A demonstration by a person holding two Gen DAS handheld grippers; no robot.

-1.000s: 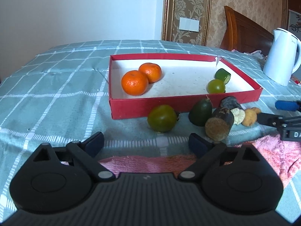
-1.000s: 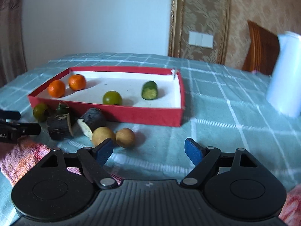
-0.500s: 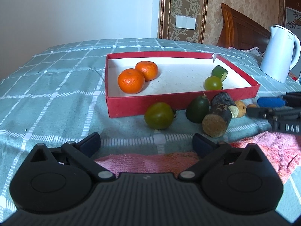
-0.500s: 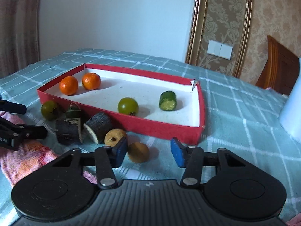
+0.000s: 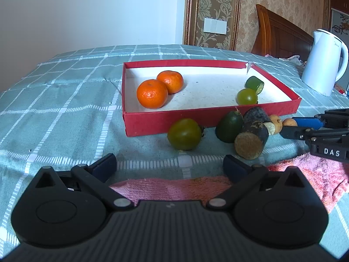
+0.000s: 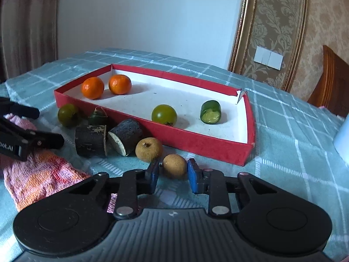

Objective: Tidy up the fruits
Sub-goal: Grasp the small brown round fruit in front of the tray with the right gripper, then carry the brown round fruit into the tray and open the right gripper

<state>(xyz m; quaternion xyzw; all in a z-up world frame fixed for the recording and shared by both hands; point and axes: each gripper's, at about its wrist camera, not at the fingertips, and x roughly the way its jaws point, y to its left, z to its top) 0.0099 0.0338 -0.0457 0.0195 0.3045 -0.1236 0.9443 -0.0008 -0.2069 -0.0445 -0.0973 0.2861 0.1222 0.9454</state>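
While the small tan longan (image 6: 175, 166) sits pinched in the right gripper (image 6: 173, 173), lift it gently.
It lies on the checked bedspread (image 6: 294, 152) just before the red tray (image 6: 196, 145); carry it over the wall, clear of the second longan (image 6: 149, 149). The left gripper (image 5: 169, 166) waits with jaws wide open, holding nothing.

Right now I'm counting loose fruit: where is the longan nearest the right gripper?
In the right wrist view the longan lies on the cloth between the right gripper's pads, just outside the red box, beside a second longan.
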